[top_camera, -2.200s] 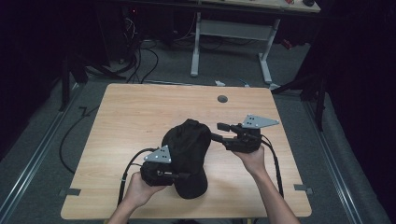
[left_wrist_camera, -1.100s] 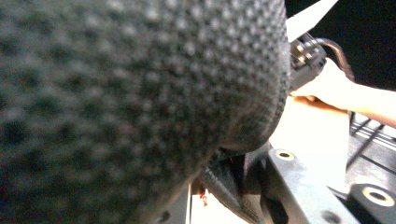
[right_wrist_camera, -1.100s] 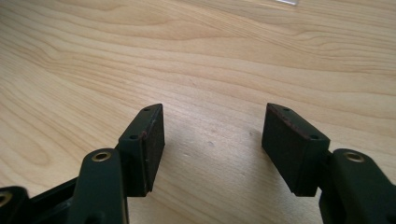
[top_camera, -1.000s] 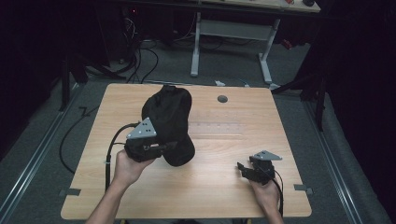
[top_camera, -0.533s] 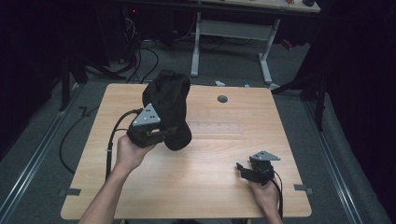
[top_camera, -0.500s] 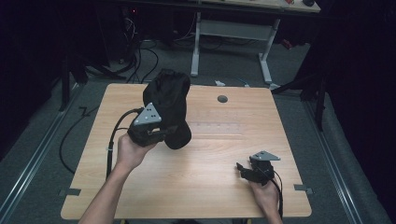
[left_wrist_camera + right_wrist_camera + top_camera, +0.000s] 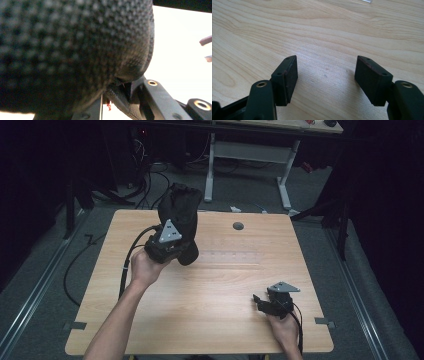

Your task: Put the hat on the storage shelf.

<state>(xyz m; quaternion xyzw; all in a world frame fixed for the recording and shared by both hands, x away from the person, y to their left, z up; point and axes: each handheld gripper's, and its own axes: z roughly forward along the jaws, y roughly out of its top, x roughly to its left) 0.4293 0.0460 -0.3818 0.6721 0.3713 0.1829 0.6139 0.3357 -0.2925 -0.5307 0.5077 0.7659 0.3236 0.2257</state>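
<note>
Black mesh cap (image 7: 181,220) is up off the wooden table (image 7: 210,320) at ten o'clock, its fabric clamped between the left gripper's (image 7: 165,247) jaws. Right gripper (image 7: 261,302) rests at four o'clock, jaws spread wide over bare wood.

Your left claw (image 7: 167,251) has its tips buried in the black bag (image 7: 181,215), so you cannot see how they stand on it. In the left gripper view the bag's mesh (image 7: 75,50) sits blurred against the lens. The small dark disc (image 7: 238,226) on the desk (image 7: 210,320) is too small to identify.
</note>
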